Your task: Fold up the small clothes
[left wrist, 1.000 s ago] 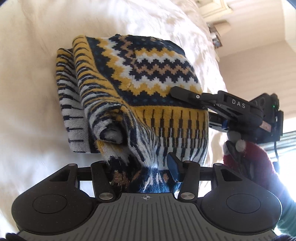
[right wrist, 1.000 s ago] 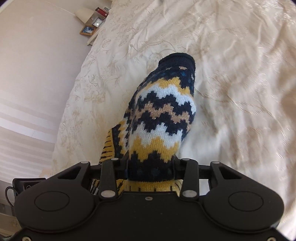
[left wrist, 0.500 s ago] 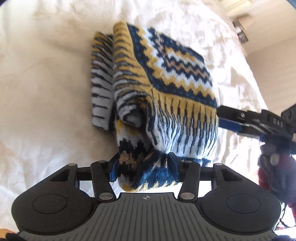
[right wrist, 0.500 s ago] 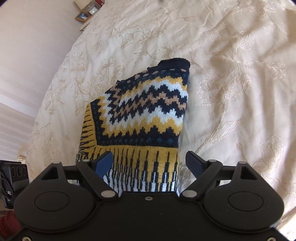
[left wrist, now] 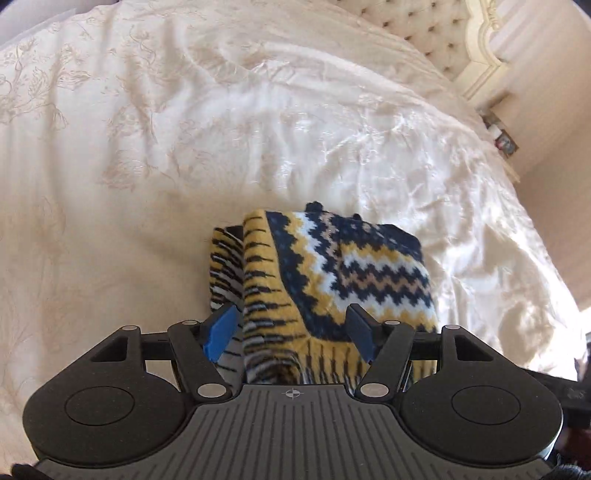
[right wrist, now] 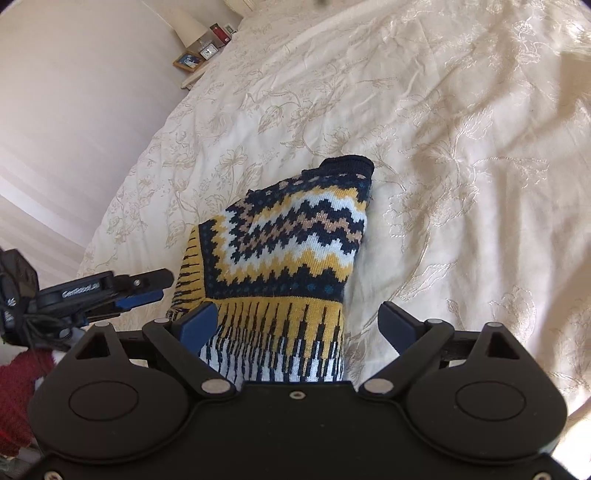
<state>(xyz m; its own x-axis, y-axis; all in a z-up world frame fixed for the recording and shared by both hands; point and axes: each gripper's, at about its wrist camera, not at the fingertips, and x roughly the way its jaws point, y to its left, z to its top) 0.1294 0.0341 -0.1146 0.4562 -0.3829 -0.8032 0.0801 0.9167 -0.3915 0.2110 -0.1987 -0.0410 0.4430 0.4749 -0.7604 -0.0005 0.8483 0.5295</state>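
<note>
Where the cream bedspread (left wrist: 258,122) covers the bed, a folded knitted sweater (right wrist: 280,258) with navy, yellow and white zigzags lies flat. Left gripper (left wrist: 291,332): fingers (left wrist: 219,332) spread apart, nothing clamped, the near edge of the sweater between them. Right gripper (right wrist: 297,325): fingers (right wrist: 397,325) likewise wide apart over the striped hem. A headboard (left wrist: 424,29) stands beyond.

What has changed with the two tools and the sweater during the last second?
Both tools let go. The right tool opened first, then the left tool opened and drew back from the sweater. The sweater stays folded on the bedspread.
</note>
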